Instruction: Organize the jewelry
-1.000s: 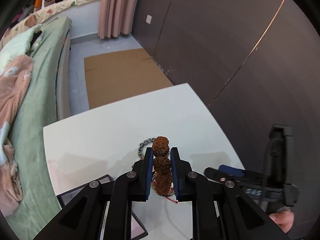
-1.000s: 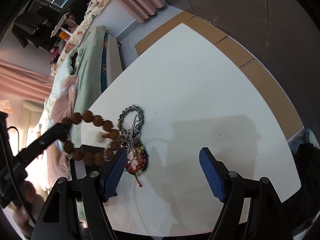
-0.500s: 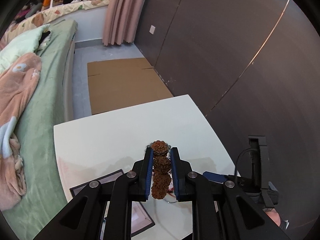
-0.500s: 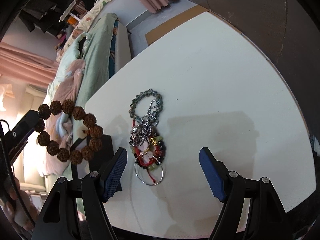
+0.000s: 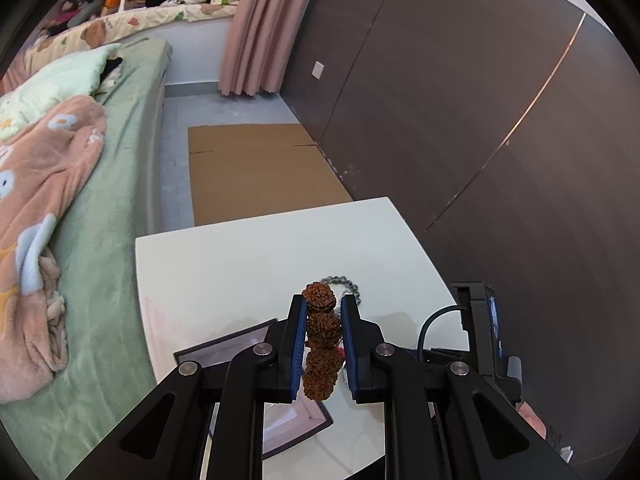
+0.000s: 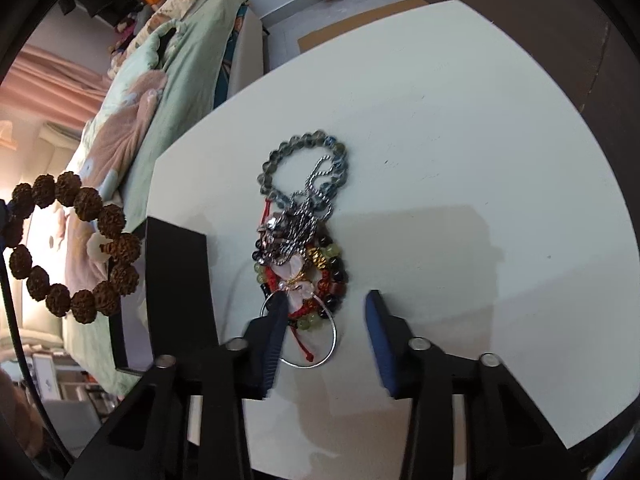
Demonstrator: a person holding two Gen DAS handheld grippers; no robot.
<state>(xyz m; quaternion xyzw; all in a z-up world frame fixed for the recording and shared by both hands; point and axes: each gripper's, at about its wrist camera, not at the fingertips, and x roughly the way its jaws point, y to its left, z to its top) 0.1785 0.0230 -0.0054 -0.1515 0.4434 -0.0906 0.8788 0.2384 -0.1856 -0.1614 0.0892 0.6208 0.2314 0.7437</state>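
My left gripper (image 5: pixel 323 308) is shut on a brown rough-bead bracelet (image 5: pixel 320 340) and holds it up in the air above the white table (image 5: pixel 240 264). The same bracelet (image 6: pixel 80 248) hangs as a ring at the far left of the right wrist view. A tangled heap of jewelry (image 6: pixel 304 240) lies on the table: a grey bead bracelet (image 6: pixel 280 152), a silver chain, red and green bead strings and a thin metal hoop (image 6: pixel 316 344). My right gripper (image 6: pixel 326 300) is open, low over the near end of the heap.
A black tray (image 6: pixel 176 264) with a pale lining (image 5: pixel 224 350) lies on the table left of the heap. A green bed with a pink blanket (image 5: pixel 48 200) stands past the table's left edge. A dark wall (image 5: pixel 480 120) runs along the right.
My left gripper has risen with the brown bracelet, away from the heap. My right gripper has moved in over the near end of the heap.
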